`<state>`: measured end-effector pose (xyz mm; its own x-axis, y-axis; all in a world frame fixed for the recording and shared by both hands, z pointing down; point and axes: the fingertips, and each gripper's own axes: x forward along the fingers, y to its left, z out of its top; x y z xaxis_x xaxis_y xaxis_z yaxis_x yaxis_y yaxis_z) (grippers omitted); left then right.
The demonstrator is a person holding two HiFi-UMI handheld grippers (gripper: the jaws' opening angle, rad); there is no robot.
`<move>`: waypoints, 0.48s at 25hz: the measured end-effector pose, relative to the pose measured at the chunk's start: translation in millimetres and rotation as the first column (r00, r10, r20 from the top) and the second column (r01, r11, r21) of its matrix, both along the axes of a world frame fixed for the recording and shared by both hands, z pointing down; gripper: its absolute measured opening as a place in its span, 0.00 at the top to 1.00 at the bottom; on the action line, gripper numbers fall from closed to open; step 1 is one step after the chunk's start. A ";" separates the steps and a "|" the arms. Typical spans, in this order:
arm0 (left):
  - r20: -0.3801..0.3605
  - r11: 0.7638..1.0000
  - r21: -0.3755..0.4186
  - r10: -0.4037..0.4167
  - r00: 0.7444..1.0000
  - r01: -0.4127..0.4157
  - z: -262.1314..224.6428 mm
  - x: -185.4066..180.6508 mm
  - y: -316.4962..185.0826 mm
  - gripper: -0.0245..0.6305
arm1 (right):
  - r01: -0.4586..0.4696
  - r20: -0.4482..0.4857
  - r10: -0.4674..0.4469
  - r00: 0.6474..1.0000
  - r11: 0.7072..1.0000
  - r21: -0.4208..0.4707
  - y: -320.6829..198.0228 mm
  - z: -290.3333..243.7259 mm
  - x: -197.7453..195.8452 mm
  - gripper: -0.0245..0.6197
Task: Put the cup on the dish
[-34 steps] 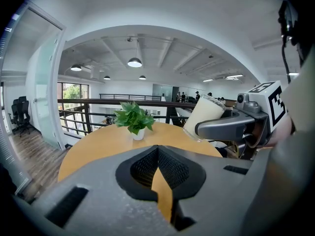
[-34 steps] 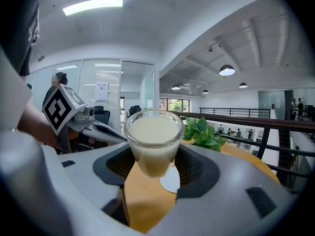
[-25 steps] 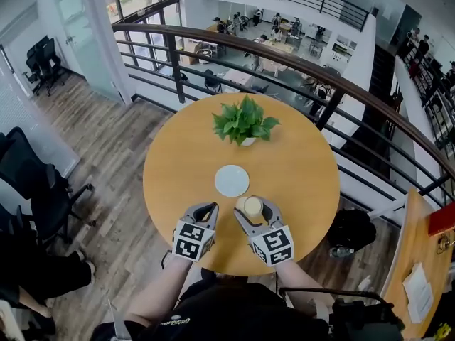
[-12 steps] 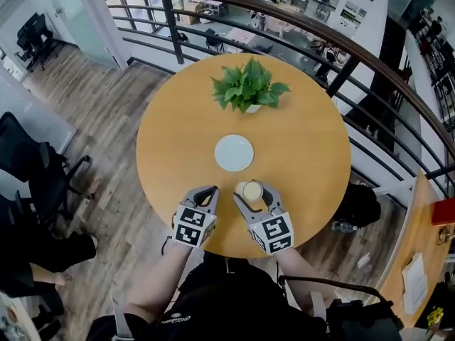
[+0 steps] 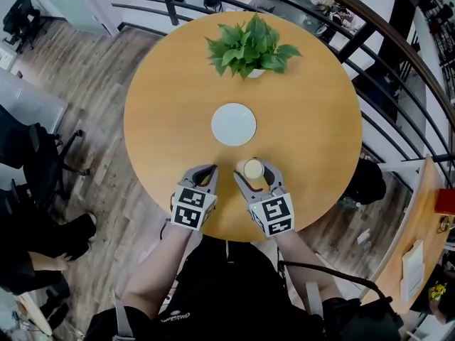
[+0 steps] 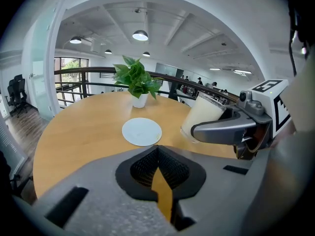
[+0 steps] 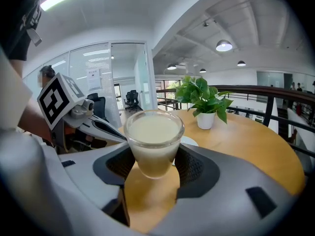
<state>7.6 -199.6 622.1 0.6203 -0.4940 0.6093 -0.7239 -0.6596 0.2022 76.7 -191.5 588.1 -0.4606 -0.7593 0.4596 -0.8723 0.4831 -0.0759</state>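
A clear glass cup (image 5: 253, 168) full of a cream-coloured drink sits between the jaws of my right gripper (image 5: 254, 170), near the table's front edge. In the right gripper view both pads press the cup's (image 7: 154, 141) sides, so the right gripper (image 7: 154, 154) is shut on it. The round white dish (image 5: 233, 124) lies bare at the table's middle, a short way beyond the cup and slightly left. My left gripper (image 5: 206, 170) rests beside the right one, shut and holding nothing. The left gripper view shows the dish (image 6: 141, 131) ahead and the cup (image 6: 203, 119) at the right.
The round wooden table (image 5: 170, 119) carries a potted green plant (image 5: 249, 48) at its far side, beyond the dish. A dark railing (image 5: 370, 30) curves behind the table. Black office chairs (image 5: 28, 162) stand on the wood floor at the left.
The head view has tilted down, so the table sits higher and larger in the frame. Both grippers and the cup keep their place at the table's front edge.
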 end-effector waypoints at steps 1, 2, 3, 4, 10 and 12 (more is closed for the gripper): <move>0.000 1.000 -0.002 0.002 1.000 -0.002 1.7 1.3 -1.7 0.96 | -0.001 -0.001 0.001 1.000 1.000 -0.003 -1.3 2.6 0.4 0.57; 0.001 1.000 -0.004 0.005 1.000 -0.005 3.5 2.7 -3.2 0.96 | -0.001 -0.002 0.001 1.000 1.000 -0.007 -2.5 4.9 0.7 0.57; 0.003 1.000 -0.006 0.009 1.000 -0.009 5.5 4.1 -4.4 0.96 | -0.001 -0.004 0.001 1.000 1.000 -0.011 -3.7 7.1 0.9 0.57; 0.004 1.000 -0.009 0.013 1.000 -0.012 7.5 5.5 -5.7 0.96 | 0.000 -0.006 0.000 1.000 1.000 -0.014 -5.4 9.0 0.8 0.57; 0.001 1.000 -0.024 0.012 1.000 -0.012 15.2 7.9 -14.2 0.96 | 0.028 -0.026 -0.029 0.999 0.999 -0.016 -26.7 18.7 -4.8 0.57; 0.004 1.000 -0.028 0.008 1.000 -0.008 17.4 6.9 -16.0 0.96 | 0.032 -0.034 -0.033 0.999 0.999 -0.015 -37.3 22.1 -5.4 0.57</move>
